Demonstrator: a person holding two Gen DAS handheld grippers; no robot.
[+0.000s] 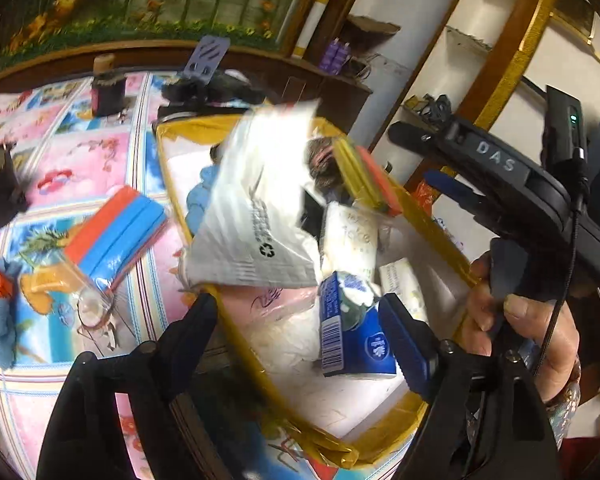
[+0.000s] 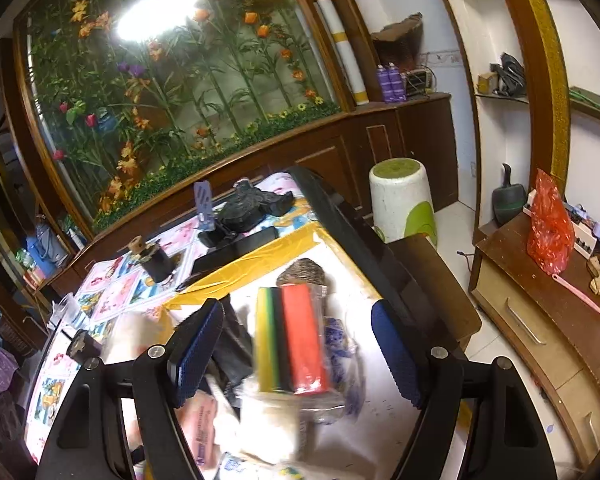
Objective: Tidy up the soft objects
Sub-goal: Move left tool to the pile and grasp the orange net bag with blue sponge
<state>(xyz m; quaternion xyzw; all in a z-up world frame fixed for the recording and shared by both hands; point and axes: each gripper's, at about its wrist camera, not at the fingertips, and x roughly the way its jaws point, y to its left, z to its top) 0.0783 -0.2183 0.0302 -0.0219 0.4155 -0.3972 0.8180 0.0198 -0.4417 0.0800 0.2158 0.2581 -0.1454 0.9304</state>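
Both of my grippers stand released, left gripper (image 1: 300,312) and right gripper (image 2: 296,350), nothing pinched. White plastic pack (image 1: 260,208) blurs above the yellow-rimmed box (image 1: 236,332); sponge pack (image 2: 296,340) blurs between my right fingers, untouched, over the box too. Blue tissue carton (image 1: 352,340) sits inside. Another sponge pack (image 1: 116,228) waits on the counter (image 1: 80,152). Risk, I judge: either pack glancing off the rim and landing outside.

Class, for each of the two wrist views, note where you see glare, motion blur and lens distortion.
Left wrist view: the white plastic bag is streaked with motion blur and blown out by glare near its top; the room's edges bow. Right wrist view: a bright lamp reflection glares on the flower-painted glass panel; the yellow, black and red sponge pack is blurred.
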